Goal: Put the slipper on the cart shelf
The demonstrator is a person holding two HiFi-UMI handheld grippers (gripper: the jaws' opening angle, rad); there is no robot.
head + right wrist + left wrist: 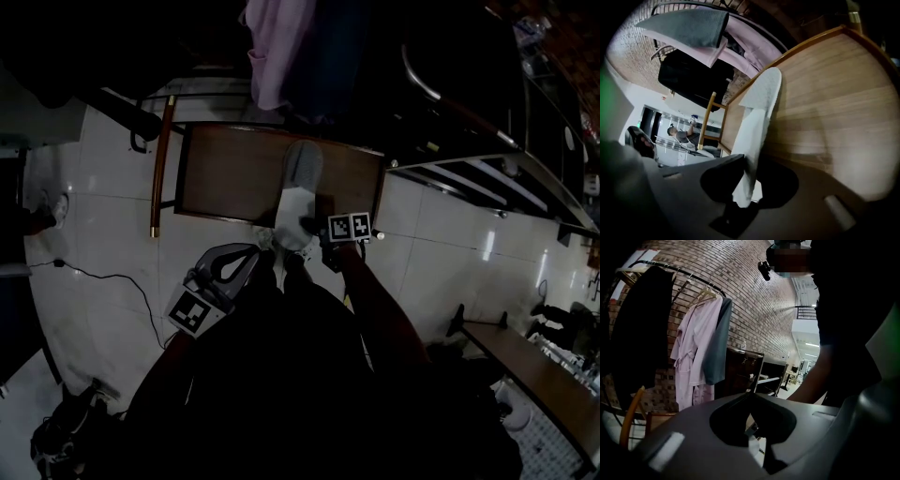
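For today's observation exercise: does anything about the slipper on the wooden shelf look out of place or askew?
Yes. The slipper is not fully on the shelf: its near end juts past the shelf's near edge, with the right gripper clamped on it. Nothing looks spilled or damaged.

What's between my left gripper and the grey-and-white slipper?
Head view: only bare white floor tile separates the left gripper from the grey-and-white slipper.

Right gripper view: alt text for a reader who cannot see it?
The right hand-held gripper grips one end of a white slipper that reaches out across the wooden cart shelf. Grey, pink and black clothes hang beyond it.
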